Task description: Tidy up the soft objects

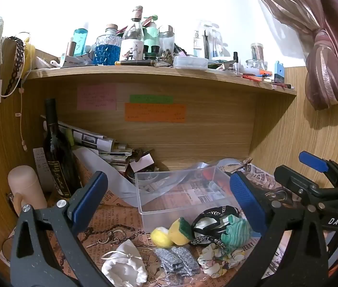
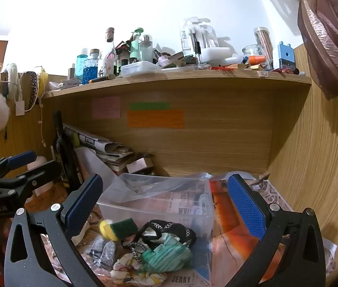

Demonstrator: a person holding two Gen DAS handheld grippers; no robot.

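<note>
A clear plastic box [image 1: 181, 191] [image 2: 159, 205] stands empty on the newspaper-covered desk. In front of it lie soft things: a yellow pom-pom [image 1: 160, 236], a yellow-green sponge [image 1: 181, 230] [image 2: 118, 227], a black-white scrunchie [image 1: 214, 220] [image 2: 169, 232], a green scrunchie [image 1: 237, 230] [image 2: 166, 254], a floral scrunchie [image 1: 219, 259] [image 2: 133, 270], grey glitter pieces [image 1: 177, 260] [image 2: 103, 251] and a white pouch [image 1: 124, 265]. My left gripper [image 1: 169, 203] is open above them. My right gripper [image 2: 164, 205] is open too, and it shows at the right of the left view [image 1: 312, 169].
A dark wine bottle [image 1: 56, 148] [image 2: 63, 148], a beige cup [image 1: 26, 189] and stacked papers [image 1: 102, 143] stand at the back left. A cluttered shelf [image 1: 159, 71] [image 2: 176, 79] runs overhead. A metal chain with keys [image 1: 111, 235] lies on the desk. A wooden wall [image 2: 312, 167] is on the right.
</note>
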